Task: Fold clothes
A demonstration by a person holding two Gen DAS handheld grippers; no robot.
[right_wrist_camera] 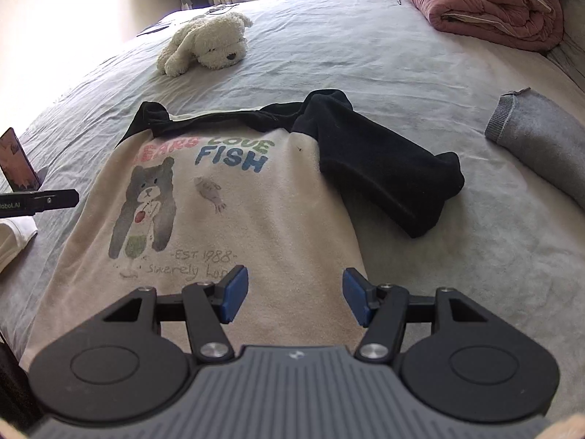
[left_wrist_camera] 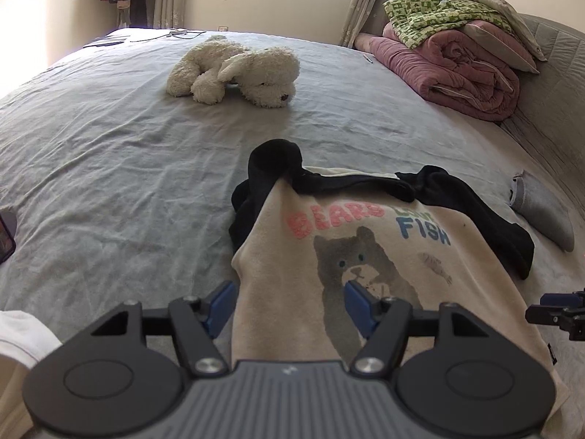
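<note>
A beige sweatshirt [left_wrist_camera: 278, 248] [right_wrist_camera: 274, 212] with a bear print and black sleeves lies face up on the grey bed sheet [left_wrist_camera: 109, 153]. Its right sleeve [right_wrist_camera: 384, 168] is spread out to the side, and the left sleeve [left_wrist_camera: 263, 172] is bunched at the shoulder. My left gripper [left_wrist_camera: 289, 289] is open above the shirt's lower left edge; its side shows in the right wrist view [right_wrist_camera: 55, 199]. My right gripper [right_wrist_camera: 295, 274] is open above the lower right edge, and part of it shows in the left wrist view [left_wrist_camera: 559, 311]. Neither pair of pads presses on cloth.
A white plush dog [left_wrist_camera: 237, 69] [right_wrist_camera: 208, 44] lies further up the bed. A rolled pink quilt [left_wrist_camera: 457, 69] with a green patterned cloth [left_wrist_camera: 438, 11] is at the far right. A folded grey garment [right_wrist_camera: 541, 142] lies right of the shirt. A phone [right_wrist_camera: 18, 161] and white cloth [right_wrist_camera: 11, 237] are left.
</note>
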